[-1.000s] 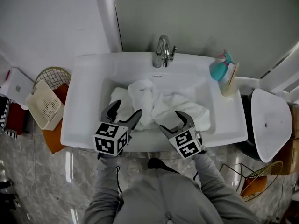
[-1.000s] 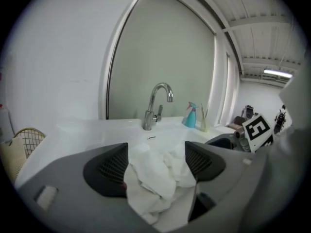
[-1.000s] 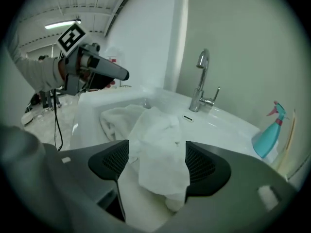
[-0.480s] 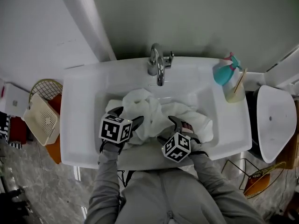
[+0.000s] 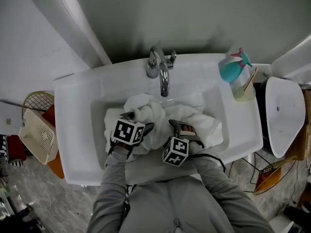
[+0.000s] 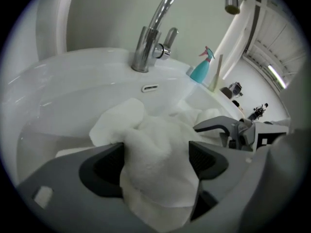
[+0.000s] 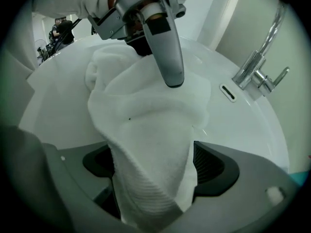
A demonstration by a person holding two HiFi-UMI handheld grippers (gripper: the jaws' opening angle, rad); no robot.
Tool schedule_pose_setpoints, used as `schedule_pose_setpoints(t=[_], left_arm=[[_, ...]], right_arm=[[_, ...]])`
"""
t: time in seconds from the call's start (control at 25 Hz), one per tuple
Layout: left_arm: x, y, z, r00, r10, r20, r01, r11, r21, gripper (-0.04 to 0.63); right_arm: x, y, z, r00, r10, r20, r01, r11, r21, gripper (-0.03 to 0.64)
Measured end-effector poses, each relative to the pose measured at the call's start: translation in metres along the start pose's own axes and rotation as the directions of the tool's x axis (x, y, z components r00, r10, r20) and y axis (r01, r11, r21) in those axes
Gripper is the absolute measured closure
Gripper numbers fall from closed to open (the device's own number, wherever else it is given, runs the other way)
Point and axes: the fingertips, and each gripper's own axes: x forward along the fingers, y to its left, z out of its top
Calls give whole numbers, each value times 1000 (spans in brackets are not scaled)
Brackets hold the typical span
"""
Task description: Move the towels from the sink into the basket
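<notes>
White towels (image 5: 163, 115) lie heaped in the white sink (image 5: 77, 130) under the tap. Both grippers are down in the basin at the heap's near side. My left gripper (image 5: 139, 121) straddles a bunched fold of towel (image 6: 155, 149); its jaws have just been opening and stand wide, pads on either side of the fold. My right gripper (image 5: 183, 130) straddles another ridge of towel (image 7: 150, 130); its jaws have also just been opening, and the cloth fills most of the gap without being pinched. The wire basket (image 5: 34, 103) stands on the floor at the left.
A chrome tap (image 5: 160, 72) reaches over the back of the basin above the towels. A teal spray bottle (image 5: 232, 69) stands on the sink's right corner. A cream plastic basket (image 5: 39, 135) leans by the wire one. A white lidded bin (image 5: 282, 115) sits at the right.
Both grippers came down from the sink's front edge into the basin and now sit over the towels. Their jaws stand wider than before.
</notes>
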Motion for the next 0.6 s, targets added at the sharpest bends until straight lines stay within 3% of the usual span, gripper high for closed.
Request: schedule_pose_setpoints(t=[0.12, 0.36, 0.48, 0.6], left_arm=[[9, 1, -5, 998, 2, -55, 0, 999, 44, 146], [15, 2, -8, 997, -6, -78, 12, 997, 78, 149], [16, 4, -9, 997, 8, -81, -1, 996, 93, 204], [15, 4, -8, 997, 22, -69, -15, 995, 102, 275]], right_arm=[[14, 3, 5, 1000, 13, -13, -13, 1000, -1, 179], [35, 9, 11, 999, 1, -51, -3, 1000, -26, 181], [36, 9, 13, 998, -12, -58, 10, 999, -35, 189], [32, 7, 20, 998, -41, -37, 39, 998, -48, 262]])
